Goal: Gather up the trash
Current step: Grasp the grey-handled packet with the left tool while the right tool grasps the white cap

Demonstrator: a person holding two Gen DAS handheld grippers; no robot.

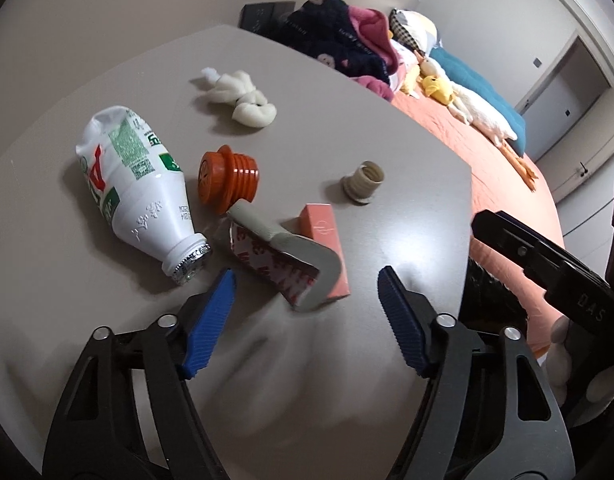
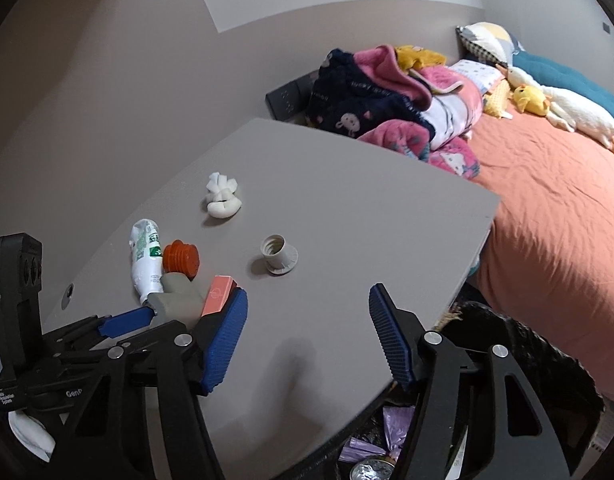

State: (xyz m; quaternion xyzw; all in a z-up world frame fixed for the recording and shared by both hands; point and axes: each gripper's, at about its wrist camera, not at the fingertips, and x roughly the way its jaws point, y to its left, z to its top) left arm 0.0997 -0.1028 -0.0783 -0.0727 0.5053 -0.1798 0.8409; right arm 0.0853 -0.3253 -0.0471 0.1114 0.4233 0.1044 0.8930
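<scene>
Trash lies on a grey table (image 1: 387, 184): a crushed white bottle (image 1: 135, 184), an orange ribbed plug (image 1: 227, 178), a grey adhesive hook (image 1: 287, 264) lying on a pink box (image 1: 327, 240), a beige socket ring (image 1: 363, 182) and a white tissue wad (image 1: 243, 98). My left gripper (image 1: 305, 292) is open just in front of the hook and box, empty. My right gripper (image 2: 307, 328) is open and empty above the table's near edge, over a black-lined trash bin (image 2: 527, 360). The bottle (image 2: 147, 260), plug (image 2: 181, 258), ring (image 2: 279, 258) and tissue (image 2: 223, 200) also show there.
A bed with an orange sheet (image 2: 547, 208) stands right of the table, with piled blankets (image 2: 387, 100) and plush toys (image 2: 547, 108). The bin holds purple wrappers (image 2: 371, 436). The right gripper's body (image 1: 547, 264) shows at the table's right edge.
</scene>
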